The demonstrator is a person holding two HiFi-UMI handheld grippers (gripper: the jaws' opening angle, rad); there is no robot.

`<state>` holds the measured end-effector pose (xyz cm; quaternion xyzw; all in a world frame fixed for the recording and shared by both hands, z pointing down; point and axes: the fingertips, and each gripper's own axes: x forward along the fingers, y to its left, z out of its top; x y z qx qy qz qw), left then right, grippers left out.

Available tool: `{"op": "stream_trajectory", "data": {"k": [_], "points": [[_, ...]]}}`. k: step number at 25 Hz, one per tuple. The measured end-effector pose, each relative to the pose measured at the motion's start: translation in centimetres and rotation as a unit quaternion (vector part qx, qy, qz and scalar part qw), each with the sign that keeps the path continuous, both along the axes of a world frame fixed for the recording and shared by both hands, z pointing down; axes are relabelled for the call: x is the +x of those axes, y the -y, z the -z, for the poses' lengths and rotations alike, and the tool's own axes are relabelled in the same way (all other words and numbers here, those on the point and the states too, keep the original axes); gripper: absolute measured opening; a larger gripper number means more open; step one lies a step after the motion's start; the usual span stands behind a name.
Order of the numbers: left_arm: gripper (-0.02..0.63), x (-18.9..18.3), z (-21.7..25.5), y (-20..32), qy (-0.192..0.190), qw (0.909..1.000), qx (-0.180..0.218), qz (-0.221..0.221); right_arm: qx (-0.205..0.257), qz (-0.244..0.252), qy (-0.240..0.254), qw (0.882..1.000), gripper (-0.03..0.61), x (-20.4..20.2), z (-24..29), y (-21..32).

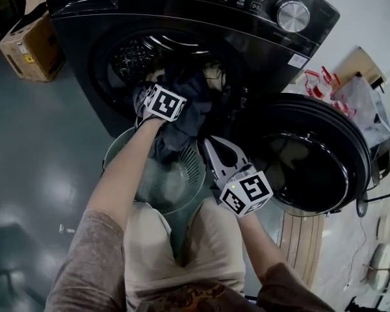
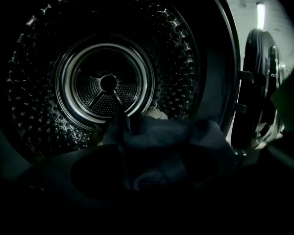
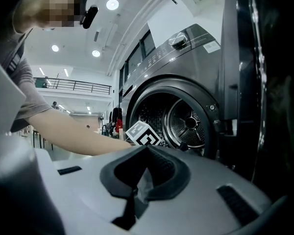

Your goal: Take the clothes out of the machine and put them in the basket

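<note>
1. head view: the left claw was at the mouth of the machine, clamped on a dark garment that trailed from the opening down toward the basket. the basket stood right under the opening, probably so that anything pulled out would drop straight in. the right claw hung near the basket, beside the open door, apart from the cloth. i judged it was being kept in reserve.
2. left gripper view: this view was very dark. the bunched dark garment filled the gap between the jaws, which looked pressed onto it, low at the front of the drum. a pale piece lay just behind the garment, so more washing seemed to be left inside.
3. right gripper view: the jaws were pressed together with nothing between them. the view faced the machine's front, where the person's left forearm reached toward the opening, so the left side was doing the pulling alone.
</note>
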<state>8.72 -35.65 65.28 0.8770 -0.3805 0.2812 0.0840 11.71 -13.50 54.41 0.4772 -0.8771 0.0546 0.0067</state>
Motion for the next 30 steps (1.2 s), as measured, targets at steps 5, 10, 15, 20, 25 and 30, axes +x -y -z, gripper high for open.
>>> {"op": "stream_trajectory", "data": {"k": [5,10,15,20,25,30], "points": [[0.222,0.5,-1.2,-0.5,0.002,0.9998,-0.021,-0.002,0.007,0.0,-0.003,1.0,-0.003,0.4,0.6,0.0],[0.077,-0.1,-0.3,-2.0,-0.028,0.9992,-0.028,0.011,0.006,-0.011,-0.003,1.0,-0.003,1.3,0.5,-0.2],[0.063,-1.7,2.2,-6.6,-0.059,0.9979,-0.016,-0.022,0.004,-0.006,-0.006,1.0,-0.003,1.4,0.2,-0.1],[0.052,-4.7,4.4,-13.6,-0.073,0.9961,-0.013,-0.049,0.002,-0.004,-0.003,1.0,-0.003,1.5,-0.2,0.4],[0.049,-7.6,4.7,-19.6,-0.082,0.9951,-0.029,-0.046,0.001,0.01,-0.005,1.0,-0.003,0.8,-0.7,0.7],[0.066,-9.6,5.8,-20.6,-0.084,0.9955,-0.023,-0.037,-0.002,0.018,-0.001,1.0,-0.003,-0.2,-1.1,1.0]]}}
